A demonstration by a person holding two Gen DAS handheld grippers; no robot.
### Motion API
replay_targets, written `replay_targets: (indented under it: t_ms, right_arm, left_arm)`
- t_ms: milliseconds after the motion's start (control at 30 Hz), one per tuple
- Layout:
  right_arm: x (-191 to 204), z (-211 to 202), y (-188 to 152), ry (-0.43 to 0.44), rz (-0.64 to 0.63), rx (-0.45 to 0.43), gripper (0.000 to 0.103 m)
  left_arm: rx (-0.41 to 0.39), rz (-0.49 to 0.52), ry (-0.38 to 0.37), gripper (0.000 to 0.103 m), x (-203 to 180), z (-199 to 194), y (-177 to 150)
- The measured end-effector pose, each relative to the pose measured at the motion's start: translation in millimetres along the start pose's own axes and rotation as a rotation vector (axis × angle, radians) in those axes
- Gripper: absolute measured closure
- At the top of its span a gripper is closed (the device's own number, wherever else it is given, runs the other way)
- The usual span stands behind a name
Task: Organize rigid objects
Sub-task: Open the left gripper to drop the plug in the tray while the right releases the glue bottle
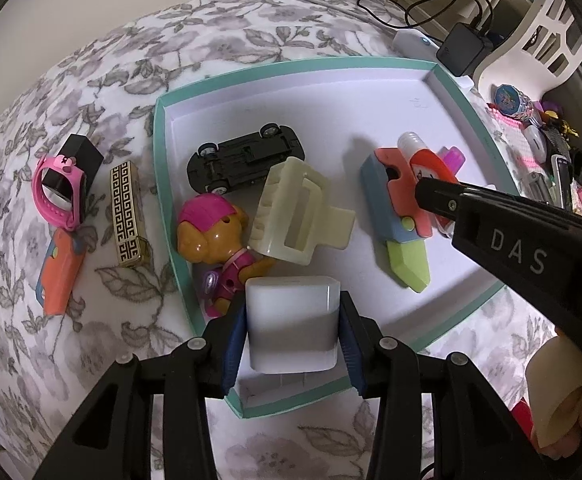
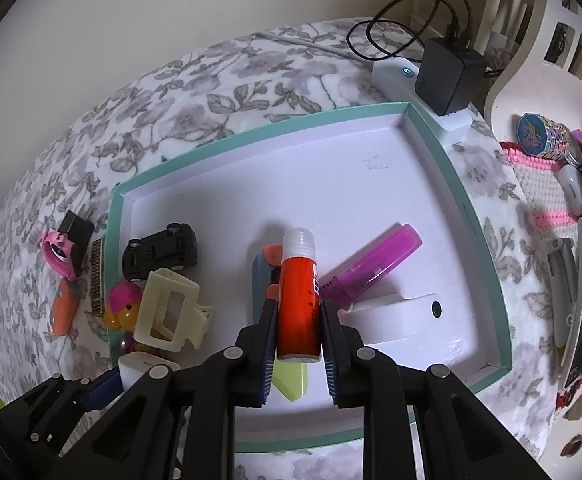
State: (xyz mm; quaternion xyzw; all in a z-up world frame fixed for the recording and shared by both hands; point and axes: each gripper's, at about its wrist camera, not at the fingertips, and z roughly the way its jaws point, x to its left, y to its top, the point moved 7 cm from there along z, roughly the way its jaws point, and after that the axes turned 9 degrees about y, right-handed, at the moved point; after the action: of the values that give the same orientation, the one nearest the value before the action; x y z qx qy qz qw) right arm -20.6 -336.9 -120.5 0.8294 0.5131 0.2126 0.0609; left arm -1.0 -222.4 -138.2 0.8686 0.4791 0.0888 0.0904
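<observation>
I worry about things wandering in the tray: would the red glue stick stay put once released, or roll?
The glue stick is a smooth cylinder, so laid on its side on the flat box floor it would probably roll. Its hard, glossy body may also slip between the right hand-held gripper pads. Stood on end, it looks tall and narrow, so likely tippy.

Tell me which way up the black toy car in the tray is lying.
Tipped over. In the left wrist view the black toy car shows its underside and all four wheels, lying inside the teal tray.
</observation>
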Motion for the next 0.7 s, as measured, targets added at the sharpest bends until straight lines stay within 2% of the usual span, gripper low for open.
replay_targets:
  t_ms: [200,333,533,700]
  right_arm:
    - [2.7,-9.5,3.7,0.005,-0.004,-0.022,0.077]
    - [4.8,-20.8,8.6,0.009,-0.003,-0.058,0.069]
    - [8.7,-39.7,16.3,0.007,-0.006,-0.122,0.069]
    - [10.8,-45.4,19.0,0.008,-0.014,-0.141,0.069]
  left_arm:
    - [0.000,0.000,-0.008,0.051,-1.4,-6.3,-1.6]
    - [-0.012,-0.011,-0.019,0.051,2.7,-13.6,-0.6]
    - [-0.047,-0.057,-0.029,0.051,16.4,-30.8,5.5]
    - [-0.077,-0.121,-0.026,0.051,35.1,-42.4,12.8]
